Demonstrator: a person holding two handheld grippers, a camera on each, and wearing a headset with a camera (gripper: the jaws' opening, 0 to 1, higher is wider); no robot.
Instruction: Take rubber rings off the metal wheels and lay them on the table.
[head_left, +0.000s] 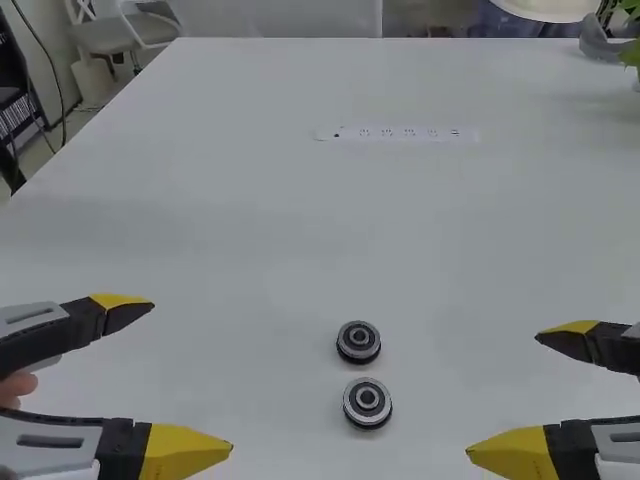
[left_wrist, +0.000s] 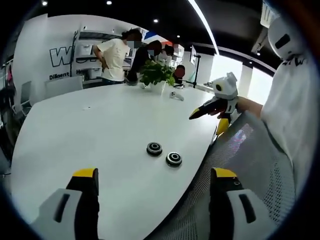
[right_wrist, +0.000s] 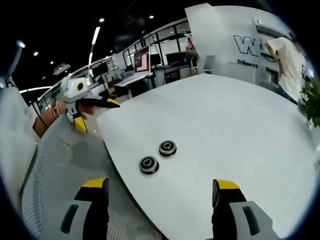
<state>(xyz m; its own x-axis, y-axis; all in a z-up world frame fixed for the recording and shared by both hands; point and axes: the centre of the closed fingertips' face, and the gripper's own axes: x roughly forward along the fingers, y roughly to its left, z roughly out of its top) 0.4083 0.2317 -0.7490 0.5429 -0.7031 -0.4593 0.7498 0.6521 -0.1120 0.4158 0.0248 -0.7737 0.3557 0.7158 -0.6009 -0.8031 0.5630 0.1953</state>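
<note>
large white table (head_left: 300, 200), matte top, rounded edge. flat white power strip (head_left: 395, 133) lies on it toward the far side. white chair (head_left: 110, 30) beyond the far left corner. potted green plant (left_wrist: 156, 73) at one end of the table; several people (left_wrist: 114, 55) stand behind it. white wall (left_wrist: 35, 45) with dark lettering (left_wrist: 62, 56). dark ceiling (left_wrist: 165, 10), small spotlights, one long light strip (left_wrist: 205, 22). bright windows (left_wrist: 225, 67). desks with a lit monitor (right_wrist: 141, 59) farther off. grey mesh surface (right_wrist: 65, 160) just beside the table edge.
</note>
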